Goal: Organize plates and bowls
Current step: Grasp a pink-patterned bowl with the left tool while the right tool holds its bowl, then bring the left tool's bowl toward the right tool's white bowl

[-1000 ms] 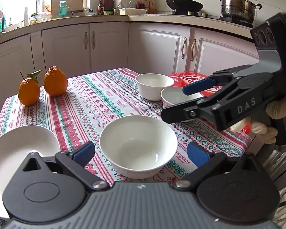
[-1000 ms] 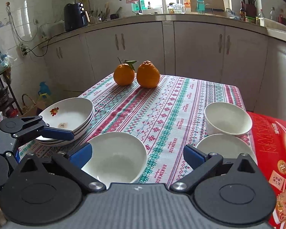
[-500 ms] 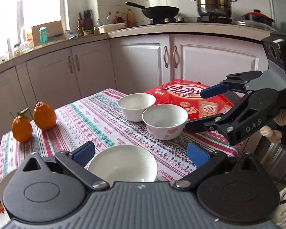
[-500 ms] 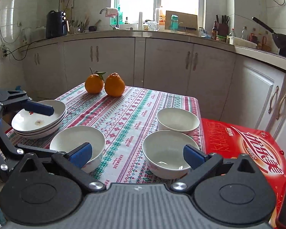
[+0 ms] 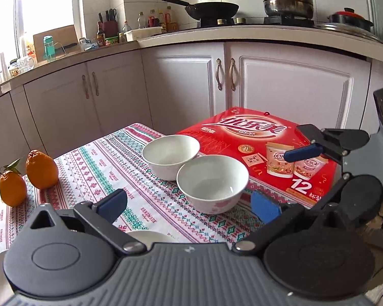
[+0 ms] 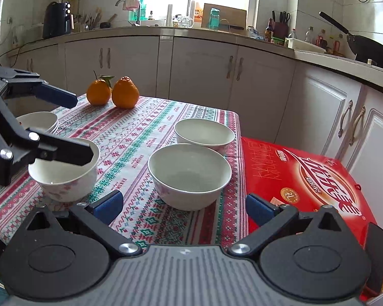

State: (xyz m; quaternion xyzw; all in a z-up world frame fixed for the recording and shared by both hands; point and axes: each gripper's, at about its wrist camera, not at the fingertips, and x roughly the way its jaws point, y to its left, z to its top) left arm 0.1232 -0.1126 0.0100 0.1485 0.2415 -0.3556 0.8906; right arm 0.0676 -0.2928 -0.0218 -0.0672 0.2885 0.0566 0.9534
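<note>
Three white bowls stand on the patterned tablecloth. In the right wrist view my right gripper (image 6: 183, 206) is open, just short of the middle bowl (image 6: 189, 176), with the far bowl (image 6: 204, 134) behind it. My left gripper (image 6: 83, 127) is open at the left, its lower finger across the rim of the left bowl (image 6: 63, 178). A stack of white plates (image 6: 42, 122) lies behind it. In the left wrist view my left gripper (image 5: 189, 205) faces the middle bowl (image 5: 212, 183) and the far bowl (image 5: 169, 155). Only a sliver of the left bowl's rim (image 5: 150, 236) shows beneath it.
Two oranges (image 6: 112, 93) sit at the table's far end. A red carton (image 6: 306, 178) lies against the table's right edge, close to the bowls. White kitchen cabinets (image 6: 204, 76) run behind the table. One blue pad of the right gripper's fingers (image 5: 303, 152) hangs over the carton.
Both views have swung right toward the two bowls and the carton. My left gripper rose over the near bowl. My right gripper came closer to the middle bowl.
</note>
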